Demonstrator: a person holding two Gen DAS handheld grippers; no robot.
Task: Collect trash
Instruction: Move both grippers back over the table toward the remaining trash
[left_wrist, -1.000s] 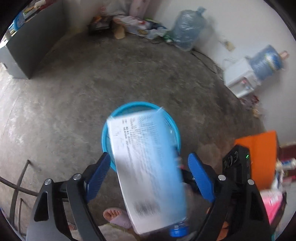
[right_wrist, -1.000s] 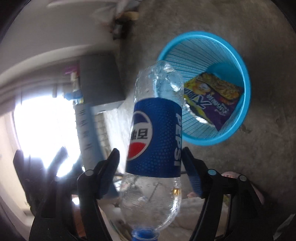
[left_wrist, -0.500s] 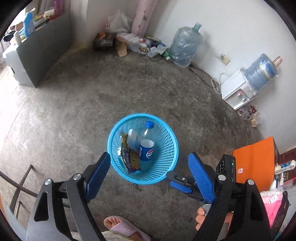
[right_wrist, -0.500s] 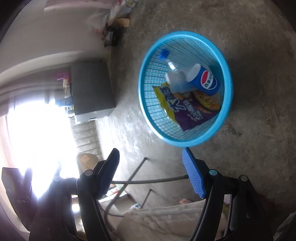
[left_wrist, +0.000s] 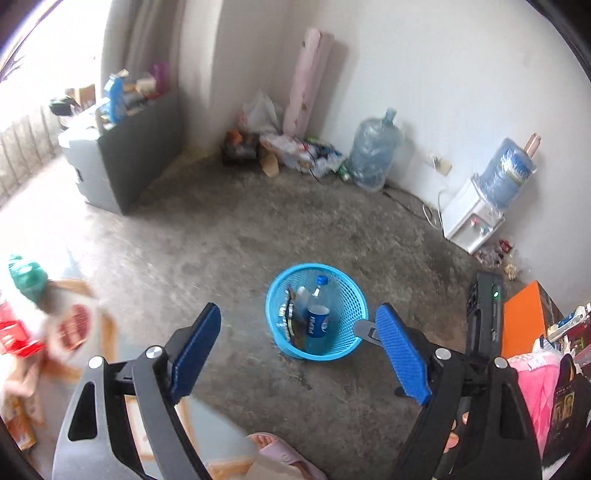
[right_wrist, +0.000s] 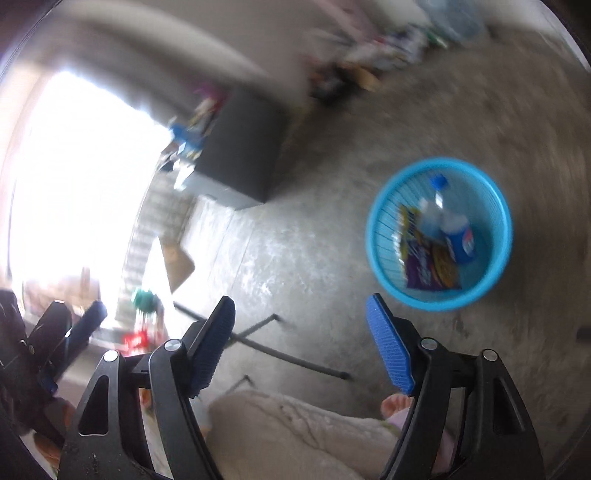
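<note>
Below, one blue basket (left_wrist: 347, 295) sits on the concrete floor (left_wrist: 229, 236), holding one Pepsi bottle (left_wrist: 317, 325), one clear bottle (left_wrist: 317, 290) and one snack bag (right_wrist: 430, 264). Only my left view shows the water dispenser (left_wrist: 472, 218). My left tongs (left_wrist: 301, 352) gape empty; my right tongs (right_wrist: 301, 341) are opening, nothing between them.

- We see daylight flooding in from the window (right_wrist: 74, 177), blown out white.
- Our right wrist view is smeared with motion blur; the basket (right_wrist: 439, 236) looks soft.
- The left view is sharper, blurred at its left edge.
- Fisheye bends both frames' edges.
</note>
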